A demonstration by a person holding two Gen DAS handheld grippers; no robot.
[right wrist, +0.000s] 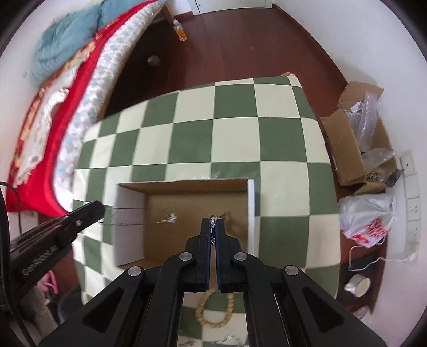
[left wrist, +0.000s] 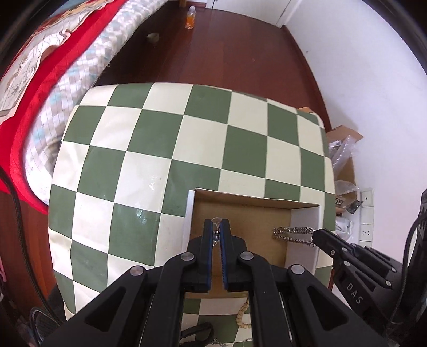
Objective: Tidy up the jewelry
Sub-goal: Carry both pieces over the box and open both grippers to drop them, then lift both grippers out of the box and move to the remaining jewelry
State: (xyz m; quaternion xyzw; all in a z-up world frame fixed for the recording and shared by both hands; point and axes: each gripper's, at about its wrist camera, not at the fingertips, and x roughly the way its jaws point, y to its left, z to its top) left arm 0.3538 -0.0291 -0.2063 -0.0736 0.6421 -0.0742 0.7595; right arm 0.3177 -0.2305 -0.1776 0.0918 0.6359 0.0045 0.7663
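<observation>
An open cardboard box (left wrist: 240, 213) (right wrist: 186, 186) sits on the green and cream checkered table (left wrist: 160, 133) (right wrist: 240, 138). My left gripper (left wrist: 216, 227) is shut on a small clear, shiny piece of jewelry (left wrist: 215, 221) above the box floor. My right gripper (right wrist: 212, 223) is shut on a silver chain (right wrist: 212, 229); in the left wrist view the chain (left wrist: 292, 232) hangs from its tip (left wrist: 320, 236) over the box's right side. A beaded bracelet (right wrist: 213, 312) lies on the table in front of the box, also seen in the left wrist view (left wrist: 241, 315).
A bed with a red blanket (right wrist: 66, 106) lies left of the table. A cardboard carton with plastic wrap (right wrist: 360, 138) and a white bag (right wrist: 368, 216) sit on the floor at right. A small bottle (left wrist: 190, 18) stands on the wood floor beyond.
</observation>
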